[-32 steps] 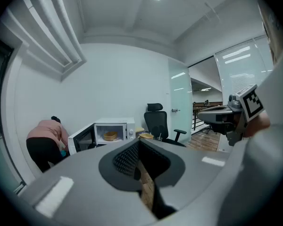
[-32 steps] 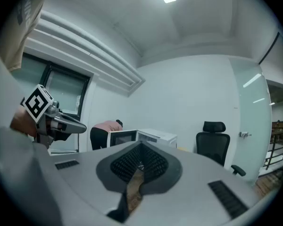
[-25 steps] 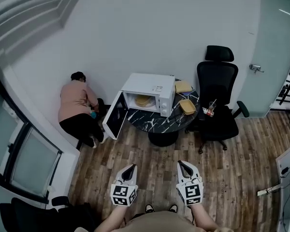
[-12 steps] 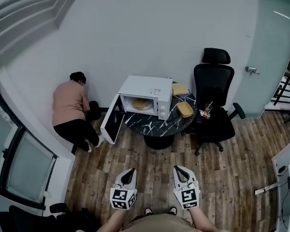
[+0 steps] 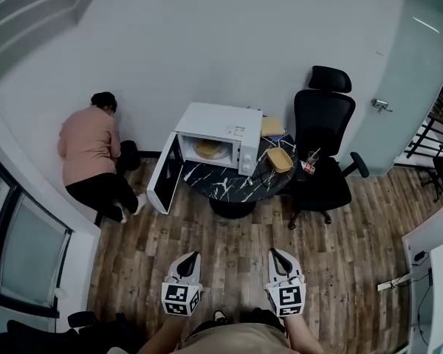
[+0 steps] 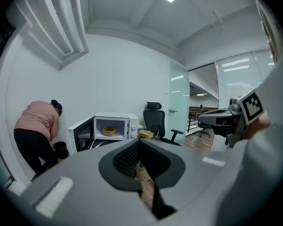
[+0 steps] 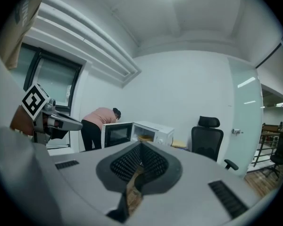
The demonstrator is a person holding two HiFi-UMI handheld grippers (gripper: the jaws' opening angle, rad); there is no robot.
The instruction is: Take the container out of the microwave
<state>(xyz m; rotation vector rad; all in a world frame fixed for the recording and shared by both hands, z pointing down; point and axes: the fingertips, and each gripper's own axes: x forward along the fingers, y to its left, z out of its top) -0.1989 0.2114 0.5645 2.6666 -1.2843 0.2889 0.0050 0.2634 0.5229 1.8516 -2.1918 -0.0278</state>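
Jaw state, both units: the left hand-held gripper (image 5: pixel 192 257) has its jaws pressed together with nothing between them. The right hand-held gripper (image 5: pixel 276 254) shows the same condition, with tips meeting and no object pinched. Both are held low in front of the operator, over the wooden floor (image 5: pixel 229 242). They point toward the work area and are well apart from it.

Location of target: the container (image 5: pixel 209 149) sits inside the cavity of the white microwave (image 5: pixel 229 122), roughly centred on the cavity floor. The door (image 5: pixel 165 181) is swung wide open to the left, so access from the front is unobstructed. The microwave stands on a round, dark, marble-patterned tabletop (image 5: pixel 232 183).

Appearance: the container is a shallow, tan-yellow bowl or tub with a low wall. Whether it is lidded or filled cannot be determined at this range.

Handling assessment: it looks thin-walled and light, probably a disposable food tub. Expect some flex in the wall and a smooth surface. Recommended hold: pinch the near rim and wall with one set of jaws, or support opposite sides with both. Keep it level in case of contents.

Surroundings: a similar tan tub (image 5: pixel 280 159) lies on the tabletop right of the microwave. A black office chair (image 5: pixel 323 135) stands beside the tabletop, and a person (image 5: pixel 87 150) crouches at the wall to the left
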